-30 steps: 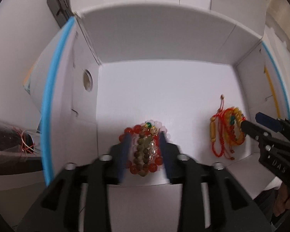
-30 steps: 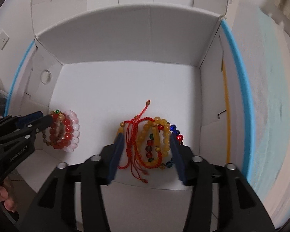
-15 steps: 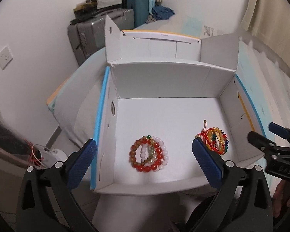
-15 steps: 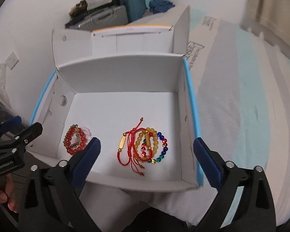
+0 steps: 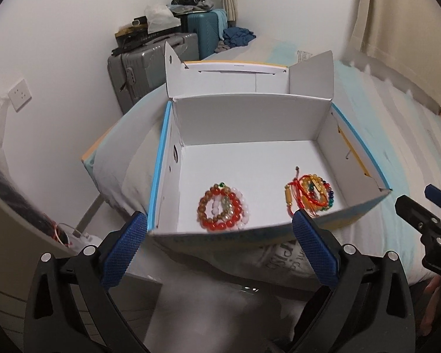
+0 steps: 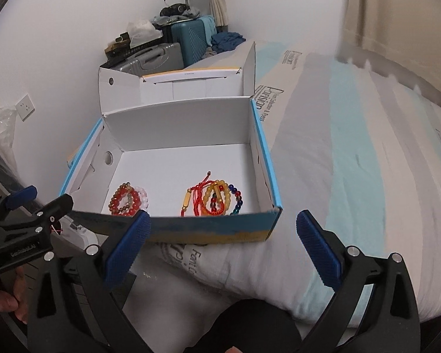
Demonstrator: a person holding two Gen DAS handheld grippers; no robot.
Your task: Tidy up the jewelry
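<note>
- Two bundles of jewelry lie on the floor of the open white box, which sits on the bed, and both bundles lie near the box's front wall.
- At the front-left corner region is the red and pink bead bracelet pile, flat on the box floor and roughly round, so I see no long axis to line up with.
- The left hand-held gripper hangs just outside the front wall, pointing down and forward; its blue pads are spread wide with nothing between them, having just been opening.
- This pile lies straight ahead of and below that hand-held gripper, past the front wall, so the left hand is the nearer one to it.
- Toward the front-right corner is the amber bead and red cord bundle, well apart from the first pile; its gold tube bead runs front to back.
- The right hand-held gripper also sits outside the front wall, jaws wide apart and empty, just opened too.
- That bundle lies ahead of it, slightly left of its centre line, and the right hand is nearer.
- Judged from this, both bundles are set down; any next reach goes over the front wall.
</note>
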